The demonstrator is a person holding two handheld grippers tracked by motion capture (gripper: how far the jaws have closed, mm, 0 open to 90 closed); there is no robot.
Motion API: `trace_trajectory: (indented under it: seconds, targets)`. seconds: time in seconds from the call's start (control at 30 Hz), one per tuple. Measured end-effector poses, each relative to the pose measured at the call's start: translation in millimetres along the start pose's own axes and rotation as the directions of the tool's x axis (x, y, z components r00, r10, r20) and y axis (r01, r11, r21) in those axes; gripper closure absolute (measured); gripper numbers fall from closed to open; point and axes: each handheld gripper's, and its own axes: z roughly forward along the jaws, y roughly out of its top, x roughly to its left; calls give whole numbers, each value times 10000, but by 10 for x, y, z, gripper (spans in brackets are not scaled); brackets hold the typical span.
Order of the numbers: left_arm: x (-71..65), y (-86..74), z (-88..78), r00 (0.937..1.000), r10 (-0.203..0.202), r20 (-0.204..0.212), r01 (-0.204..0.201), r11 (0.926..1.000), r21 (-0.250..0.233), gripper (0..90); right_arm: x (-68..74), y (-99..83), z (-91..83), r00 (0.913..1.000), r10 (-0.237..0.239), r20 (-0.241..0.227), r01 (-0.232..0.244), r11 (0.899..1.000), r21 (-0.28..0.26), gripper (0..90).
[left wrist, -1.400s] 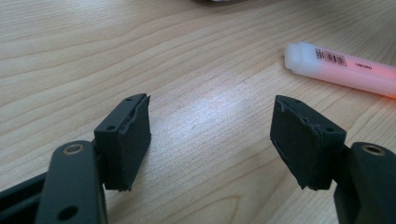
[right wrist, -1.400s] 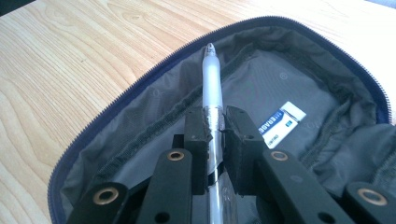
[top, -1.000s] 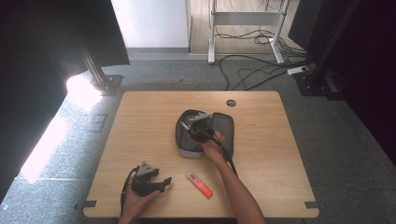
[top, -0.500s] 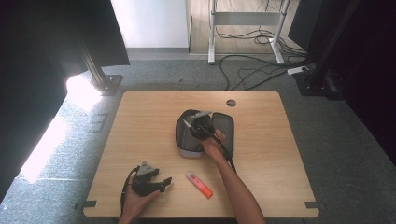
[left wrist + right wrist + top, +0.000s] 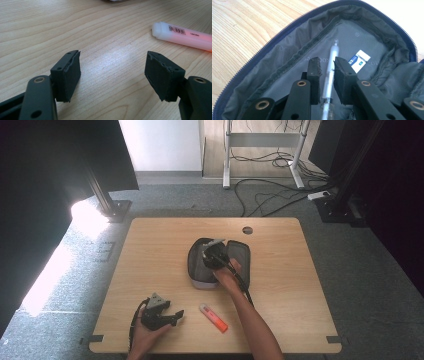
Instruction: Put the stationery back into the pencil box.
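A: From the high view, we see a wooden table [image 5: 150,250] on grey carpet. An open grey pencil case [image 5: 200,270] lies near the middle. The person's right hand [image 5: 227,276] holds the right gripper [image 5: 212,254] over the case's inside.

B: And nearer the front edge we see the left hand [image 5: 147,335] with the left gripper [image 5: 176,316] resting on the tabletop, jaws pointing toward an orange highlighter [image 5: 213,317] that lies just beside it, not touching.

A: In the left gripper view, the left gripper [image 5: 112,72] is released: its two black jaws stand wide apart with bare wood between them. The highlighter [image 5: 185,36], with its white cap, lies past the right-hand jaw, apart from it.

B: In the right gripper view, we look into the pencil case [image 5: 274,72], with its dark zip running round the rim. The right gripper [image 5: 327,67] has its jaws drawn close on either side of a clear pen [image 5: 332,62] lying on the lining. We cannot tell whether they press on it.

A: A small white and blue eraser [image 5: 359,60] lies just beside the pen, inside the case.
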Motion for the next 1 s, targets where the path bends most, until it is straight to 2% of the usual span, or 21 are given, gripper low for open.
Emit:
trace_trajectory:
  seconds: [0.3, 0.7, 1.0]
  targets:
    - [-2, 0, 1, 10000, -4, 0, 4, 10000, -8, 293, -22, -11, -102, 9997, 97, -215, -106, 9991, -417, 686]
    - [-9, 3, 5, 10000, 40, 3, -40, 10000, 7, 293, -27, -152, -393, 9964, 195, -825, -281, 9941, -1045, 644]
    - [-12, 1, 6, 10000, 25, -5, -25, 10000, -7, 292, -39, -286, -598, 9936, 56, -1126, -210, 9905, -1361, 619]
